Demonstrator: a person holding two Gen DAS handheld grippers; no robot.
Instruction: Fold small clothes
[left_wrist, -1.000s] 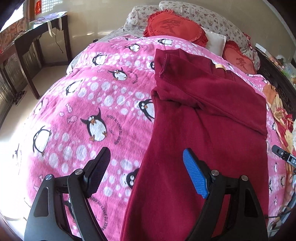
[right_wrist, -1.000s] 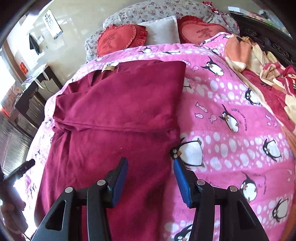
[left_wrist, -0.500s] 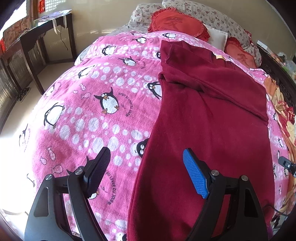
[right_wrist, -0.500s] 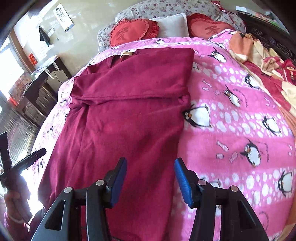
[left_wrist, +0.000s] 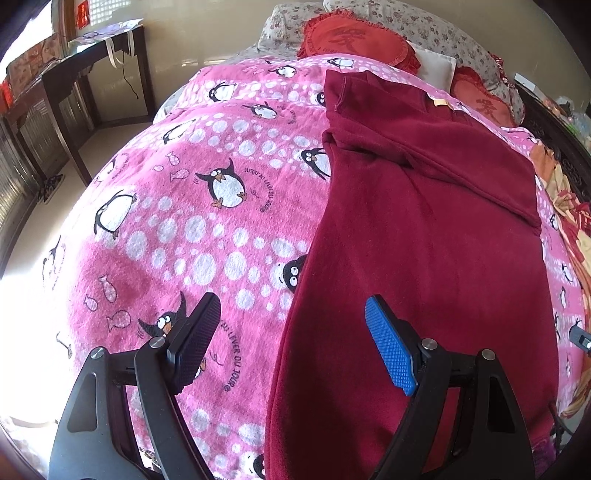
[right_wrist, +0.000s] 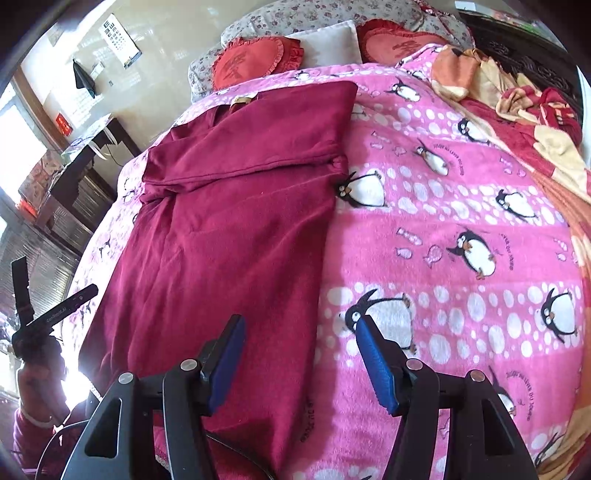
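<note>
A dark red garment lies flat and lengthwise on a pink penguin blanket, its top part folded down across it. It also shows in the right wrist view. My left gripper is open and empty, above the garment's lower left edge. My right gripper is open and empty, above the garment's lower right edge. The garment's bottom hem hangs off the bed's near end, hidden below both views.
Red heart cushions and floral pillows lie at the bed's head. A crumpled orange and red blanket lies on the right side. A dark wooden desk stands left of the bed. The other gripper shows at far left.
Both grippers have drawn back toward the foot of the bed, along the garment's lower part. Both stayed open and empty.
</note>
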